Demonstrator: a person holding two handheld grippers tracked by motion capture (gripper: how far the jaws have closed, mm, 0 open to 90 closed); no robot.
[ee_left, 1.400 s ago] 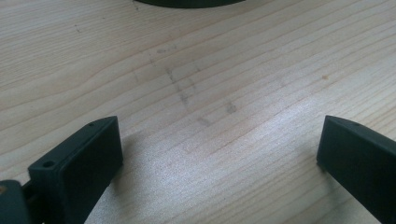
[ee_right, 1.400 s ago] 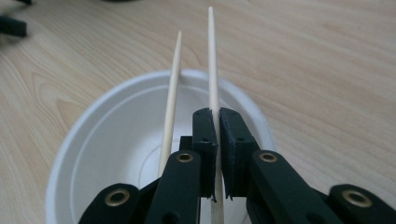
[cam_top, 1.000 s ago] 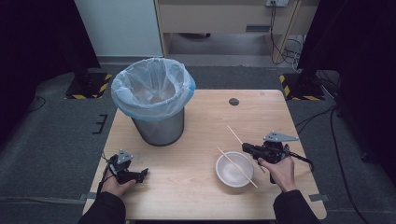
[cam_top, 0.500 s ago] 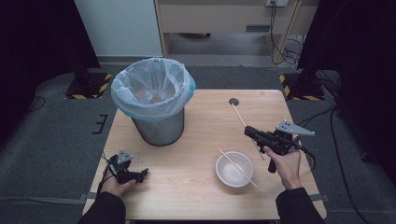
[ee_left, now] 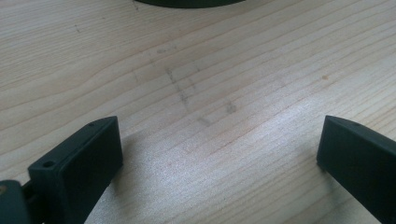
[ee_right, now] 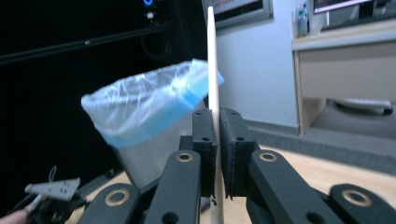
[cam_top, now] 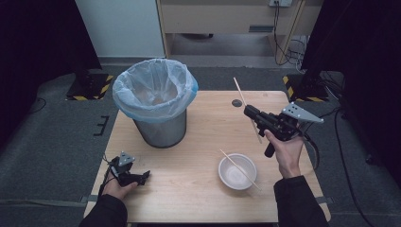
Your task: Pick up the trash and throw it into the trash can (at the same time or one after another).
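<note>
Two chopsticks, one held aloft (cam_top: 246,109) at 2 o'clock, one across the bowl (cam_top: 239,169), one white bowl (cam_top: 227,176), one lined bin (cam_top: 156,101), two grippers, left (cam_top: 142,177), right (cam_top: 250,113)

On the wooden counter (cam_top: 198,142), the metal bin lined with a blue plastic bag (cam_top: 156,101) stands at ten o'clock. The white round bowl (cam_top: 237,171) sits at five o'clock, a thin wooden chopstick (cam_top: 239,169) lying across it. A small dark round disc (cam_top: 237,102) lies at one o'clock.
</note>
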